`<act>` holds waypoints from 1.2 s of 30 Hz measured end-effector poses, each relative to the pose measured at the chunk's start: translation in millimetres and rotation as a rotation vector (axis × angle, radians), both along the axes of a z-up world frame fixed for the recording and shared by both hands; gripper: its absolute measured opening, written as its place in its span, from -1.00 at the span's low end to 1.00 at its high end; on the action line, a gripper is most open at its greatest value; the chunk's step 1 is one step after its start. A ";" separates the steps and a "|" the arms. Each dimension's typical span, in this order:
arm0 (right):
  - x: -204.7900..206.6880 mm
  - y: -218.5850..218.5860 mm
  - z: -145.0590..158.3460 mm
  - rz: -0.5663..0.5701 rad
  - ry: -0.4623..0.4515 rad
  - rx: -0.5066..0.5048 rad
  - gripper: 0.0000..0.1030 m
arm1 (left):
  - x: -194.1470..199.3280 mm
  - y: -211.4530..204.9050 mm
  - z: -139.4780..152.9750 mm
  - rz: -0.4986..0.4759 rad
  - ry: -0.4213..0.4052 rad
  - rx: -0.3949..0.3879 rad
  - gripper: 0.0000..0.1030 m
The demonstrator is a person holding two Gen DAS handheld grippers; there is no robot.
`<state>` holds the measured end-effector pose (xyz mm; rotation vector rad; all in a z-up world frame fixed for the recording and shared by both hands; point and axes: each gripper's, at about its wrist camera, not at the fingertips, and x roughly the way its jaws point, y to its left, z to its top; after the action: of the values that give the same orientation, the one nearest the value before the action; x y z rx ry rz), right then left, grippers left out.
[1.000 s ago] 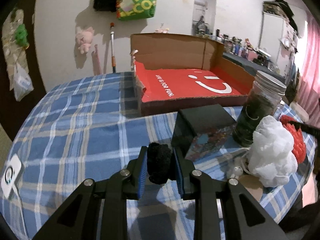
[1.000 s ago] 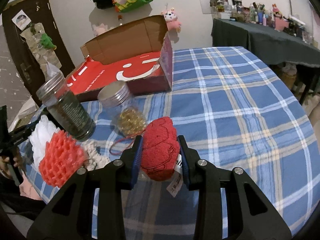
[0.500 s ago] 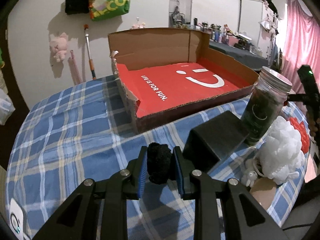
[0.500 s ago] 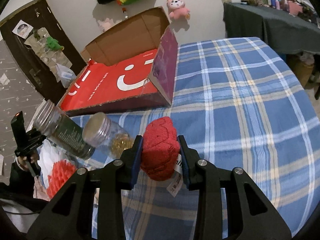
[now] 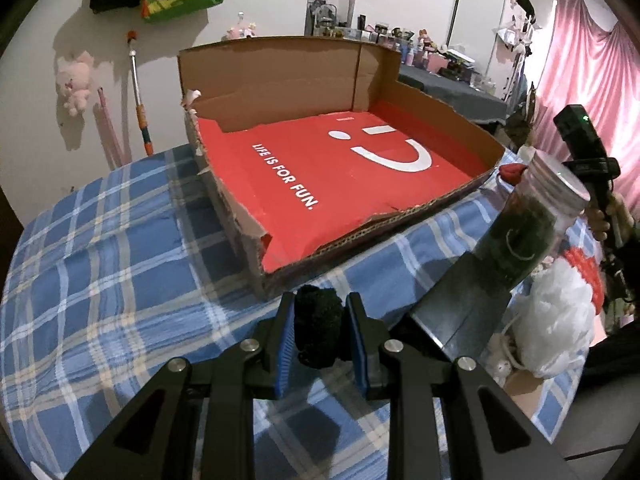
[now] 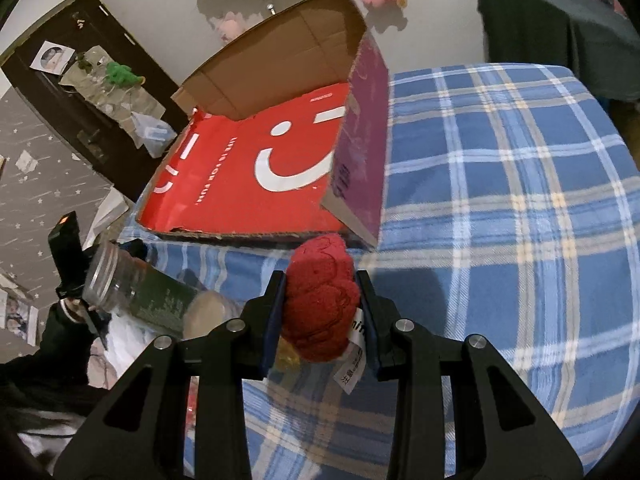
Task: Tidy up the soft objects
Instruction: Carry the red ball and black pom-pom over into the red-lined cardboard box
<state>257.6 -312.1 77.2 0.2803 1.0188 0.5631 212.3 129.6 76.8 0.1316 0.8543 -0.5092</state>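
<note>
My left gripper (image 5: pixel 320 334) is shut on a black fuzzy pom-pom (image 5: pixel 318 330), held above the plaid cloth just in front of the open cardboard box (image 5: pixel 344 168) with a red floor. My right gripper (image 6: pixel 322 312) is shut on a red knitted soft toy (image 6: pixel 322 306) with a white tag, held near the box's front right corner (image 6: pixel 356 216). A white mesh puff (image 5: pixel 556 328) and a red spiky ball (image 5: pixel 586 272) lie at the right of the left wrist view.
A dark jar with a metal lid (image 5: pixel 524 232) and a black box (image 5: pixel 460 312) stand right of my left gripper. The jar (image 6: pixel 140 292) also shows in the right wrist view, beside a second jar (image 6: pixel 208 312). Blue plaid cloth (image 6: pixel 500 208) covers the table.
Both grippers have risen and moved toward the box, each still holding its soft object. The box now looks larger and nearer in both views.
</note>
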 end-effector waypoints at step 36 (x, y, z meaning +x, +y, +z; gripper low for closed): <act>22.7 42.1 23.3 0.144 0.117 0.180 -0.37 | 28.5 -61.6 36.1 -0.141 0.011 -0.056 -0.49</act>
<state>280.3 -270.1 100.5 0.4048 1.1094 0.7779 240.8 67.9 112.9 0.1389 0.8447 -0.6660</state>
